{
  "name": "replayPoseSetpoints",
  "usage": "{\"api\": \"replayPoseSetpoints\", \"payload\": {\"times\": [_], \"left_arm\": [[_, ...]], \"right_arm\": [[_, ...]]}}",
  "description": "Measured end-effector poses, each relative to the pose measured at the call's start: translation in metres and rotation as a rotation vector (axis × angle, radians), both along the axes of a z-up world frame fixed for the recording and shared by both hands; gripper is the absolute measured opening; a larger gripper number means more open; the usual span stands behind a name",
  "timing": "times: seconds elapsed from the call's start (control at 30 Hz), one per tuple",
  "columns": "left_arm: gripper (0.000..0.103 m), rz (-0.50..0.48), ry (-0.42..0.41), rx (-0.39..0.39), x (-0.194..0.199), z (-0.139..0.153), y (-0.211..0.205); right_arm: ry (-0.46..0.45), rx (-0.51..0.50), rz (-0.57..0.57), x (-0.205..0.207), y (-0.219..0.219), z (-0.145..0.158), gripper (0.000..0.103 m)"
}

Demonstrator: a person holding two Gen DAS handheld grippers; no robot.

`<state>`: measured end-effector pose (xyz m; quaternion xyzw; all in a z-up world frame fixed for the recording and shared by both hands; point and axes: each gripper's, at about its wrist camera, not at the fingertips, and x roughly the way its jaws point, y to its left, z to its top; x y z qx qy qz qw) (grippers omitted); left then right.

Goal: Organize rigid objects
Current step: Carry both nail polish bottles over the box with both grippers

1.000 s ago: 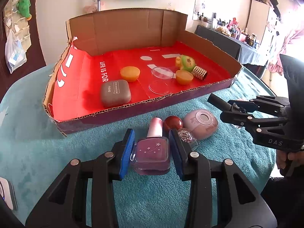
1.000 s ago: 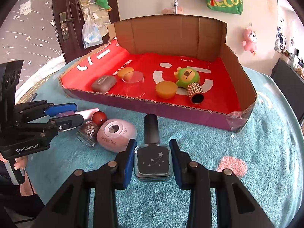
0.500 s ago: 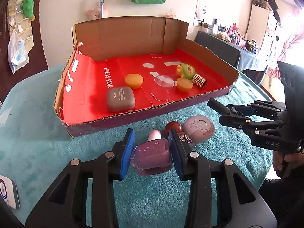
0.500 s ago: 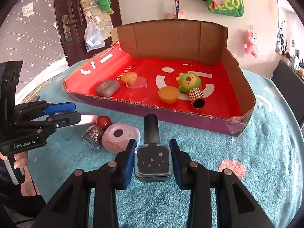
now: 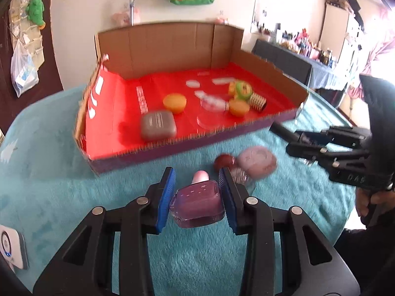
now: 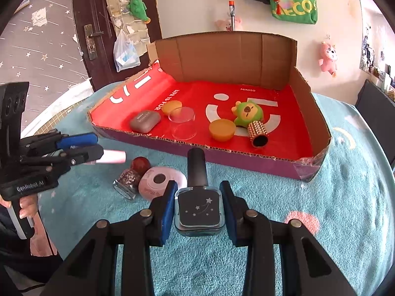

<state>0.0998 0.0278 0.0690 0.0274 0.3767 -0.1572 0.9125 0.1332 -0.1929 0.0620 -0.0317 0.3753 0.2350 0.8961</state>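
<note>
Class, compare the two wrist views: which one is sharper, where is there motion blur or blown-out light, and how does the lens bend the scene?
Left wrist view: smeared by motion, the red-lined cardboard tray and round pink compact soft, the window side at right washed out. Right wrist view: crisp, the dark square nail polish bottle sharp, only the pink bottle cap in the left gripper streaked. Both: fisheye bulge, dark corners.

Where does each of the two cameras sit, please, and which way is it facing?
Left wrist: on the left tool, looking along its fingers and down at the purple polish it grips, with the box beyond; the right tool and a hand show at right.
Right wrist: on the right tool, aimed the same way at its dark polish; the left tool shows at left.
Shared: the box, the grey case and the pink compact.
</note>
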Motion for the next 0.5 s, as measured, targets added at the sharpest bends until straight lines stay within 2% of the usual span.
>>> {"api": "replayPoseSetpoints", "payload": {"times": [0.27, 0.4, 0.5], "left_arm": [[0.036, 0.007, 0.044, -0.002, -0.008, -0.024, 0.002], [0.049, 0.008, 0.057, 0.009, -0.010, -0.031, 0.002], [0.054, 0.005, 0.054, 0.014, -0.012, -0.031, 0.001]], "right_arm": [[0.067, -0.038, -0.002, -0.005, -0.001, -0.021, 0.038], [0.080, -0.040, -0.003, -0.005, 0.000, -0.026, 0.038], [0.086, -0.031, -0.005, -0.005, -0.002, -0.027, 0.038]]}}
